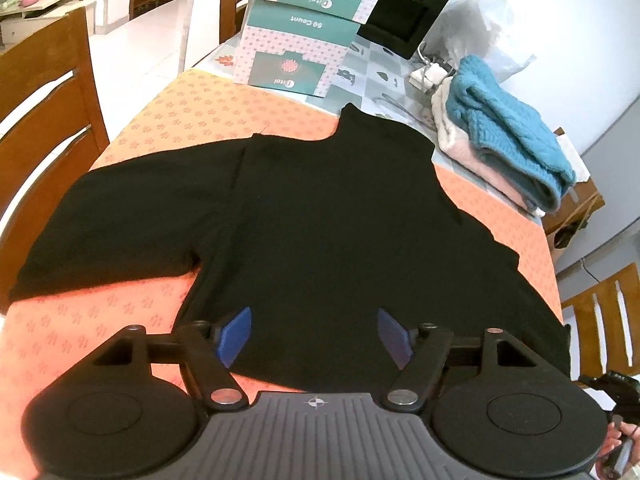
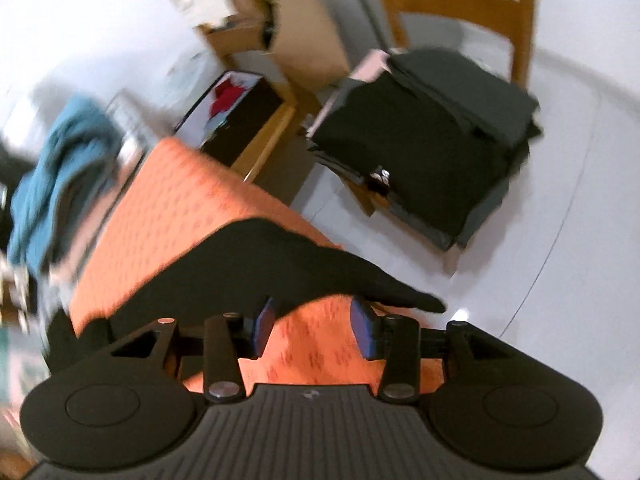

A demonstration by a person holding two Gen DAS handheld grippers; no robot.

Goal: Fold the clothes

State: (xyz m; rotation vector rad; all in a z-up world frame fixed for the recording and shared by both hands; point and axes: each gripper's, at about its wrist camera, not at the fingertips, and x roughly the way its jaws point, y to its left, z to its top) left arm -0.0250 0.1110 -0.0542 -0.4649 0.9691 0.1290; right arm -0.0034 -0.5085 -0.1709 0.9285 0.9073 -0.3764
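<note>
Biggest thing in front of you is the table (image 1: 208, 108) with its orange patterned cloth, and the black sweater (image 1: 328, 208) is laid flat across it, collar pointing away from you, one sleeve stretched out to your left. The other sleeve (image 2: 304, 268) shows in the right wrist view, running out to the table's corner with its tip hanging past the edge.

Off the table on that side there's a pile of dark clothes (image 2: 424, 148) sitting on a chair, pretty blurry though. At the far right of the table you've got a folded stack (image 1: 508, 140), teal knit on top of something pale pink. Behind the collar stand a couple of patterned boxes (image 1: 296, 40).

Your left gripper (image 1: 314, 334) hovers over the sweater's bottom hem, jaws spread wide, nothing between them. Can't tell if the blue pads (image 1: 236, 334) are touching the fabric or just above it.

Your right gripper (image 2: 314, 328) is also wide open, sitting right at the sleeve with orange cloth showing between the jaws, not pinching anything.
</note>
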